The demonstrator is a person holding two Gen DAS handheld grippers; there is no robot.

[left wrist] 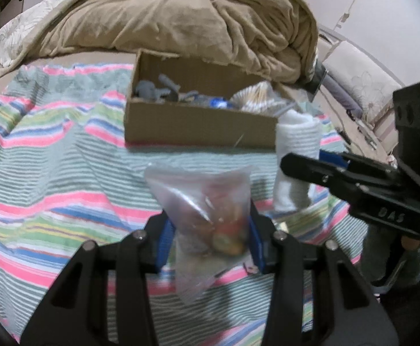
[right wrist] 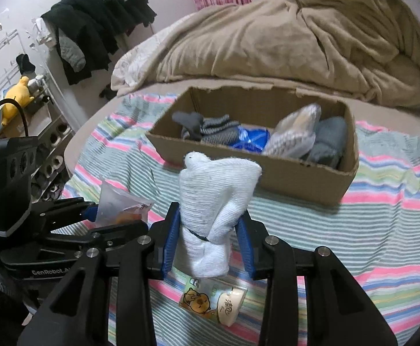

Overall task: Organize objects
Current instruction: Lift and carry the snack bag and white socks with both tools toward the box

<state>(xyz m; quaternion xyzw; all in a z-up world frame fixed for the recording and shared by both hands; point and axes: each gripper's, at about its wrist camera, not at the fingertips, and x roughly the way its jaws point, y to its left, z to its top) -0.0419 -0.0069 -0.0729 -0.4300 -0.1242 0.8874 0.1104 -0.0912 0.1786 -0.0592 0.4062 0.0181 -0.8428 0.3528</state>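
Observation:
My left gripper [left wrist: 210, 239] is shut on a clear plastic bag [left wrist: 207, 201] with small colourful items inside, held above the striped blanket. It also shows in the right wrist view [right wrist: 123, 207]. My right gripper [right wrist: 208, 245] is shut on a rolled white cloth [right wrist: 215, 207], which also shows in the left wrist view [left wrist: 296, 150]. Ahead is an open cardboard box [left wrist: 198, 127] [right wrist: 296, 178] holding grey socks [right wrist: 210, 132], a blue item [right wrist: 251, 139], a clear packet [right wrist: 293, 135] and a grey bundle [right wrist: 328, 144].
A striped blanket [left wrist: 51, 173] covers the bed. A tan comforter [left wrist: 181, 17] is piled behind the box. A small packet with a cartoon print [right wrist: 210, 300] lies under my right gripper. Dark clothes [right wrist: 94, 28] hang at the left wall.

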